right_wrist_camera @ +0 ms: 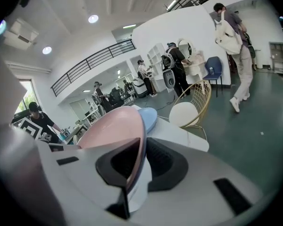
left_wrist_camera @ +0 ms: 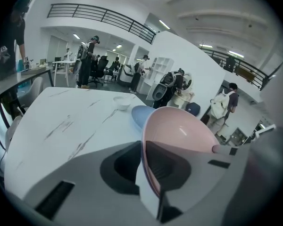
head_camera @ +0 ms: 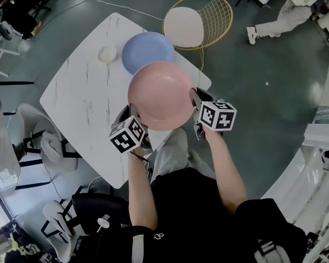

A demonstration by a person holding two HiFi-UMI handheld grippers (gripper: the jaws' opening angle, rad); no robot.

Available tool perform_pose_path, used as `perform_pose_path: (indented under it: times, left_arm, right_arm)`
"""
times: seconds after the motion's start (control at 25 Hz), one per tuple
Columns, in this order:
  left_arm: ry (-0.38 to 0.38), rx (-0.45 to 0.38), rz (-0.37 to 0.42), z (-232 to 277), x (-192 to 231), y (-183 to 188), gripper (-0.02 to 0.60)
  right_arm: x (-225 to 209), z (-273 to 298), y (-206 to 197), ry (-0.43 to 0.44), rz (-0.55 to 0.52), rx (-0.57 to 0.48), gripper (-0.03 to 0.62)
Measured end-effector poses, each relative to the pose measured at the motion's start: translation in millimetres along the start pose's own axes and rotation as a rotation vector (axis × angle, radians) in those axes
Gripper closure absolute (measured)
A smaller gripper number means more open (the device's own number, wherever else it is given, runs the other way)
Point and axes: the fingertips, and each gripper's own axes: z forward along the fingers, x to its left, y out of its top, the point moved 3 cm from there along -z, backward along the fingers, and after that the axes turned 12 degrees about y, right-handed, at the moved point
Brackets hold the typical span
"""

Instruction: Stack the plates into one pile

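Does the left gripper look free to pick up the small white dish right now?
Probably not: the left gripper is clamped on the pink plate, which the right gripper also holds. The table stretch toward the white dish looks bare.

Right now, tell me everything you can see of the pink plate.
The pink plate is round, plain and smooth, with a shallow dished centre and a raised rim; it looks like matte plastic or ceramic. It is empty, roughly level, and held up over the near part of the white table, just short of the blue plate. The left gripper pinches its rim on one side, the right gripper on the opposite side.
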Motion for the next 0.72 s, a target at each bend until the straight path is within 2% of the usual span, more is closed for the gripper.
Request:
perform_pose_path:
  times: [0.24, 0.44, 0.72]
  left_arm:
    - [0.002, -0.025, 0.006, 6.1, -9.0, 19.9, 0.534]
    - [-0.006, -0.028, 0.026, 33.2, -25.7, 38.5, 0.534]
    - [0.009, -0.017, -0.024, 80.5, -35.5, 58.6, 0.534]
  right_arm:
    - [-5.7, 8.9, 13.8, 0.011, 0.013, -0.016, 0.548]
    - [-25.3, 27.5, 31.4, -0.003, 0.03, -0.007, 0.546]
    - [-49.6, 75.6, 65.4, 0.002, 0.008, 0.043, 0.548]
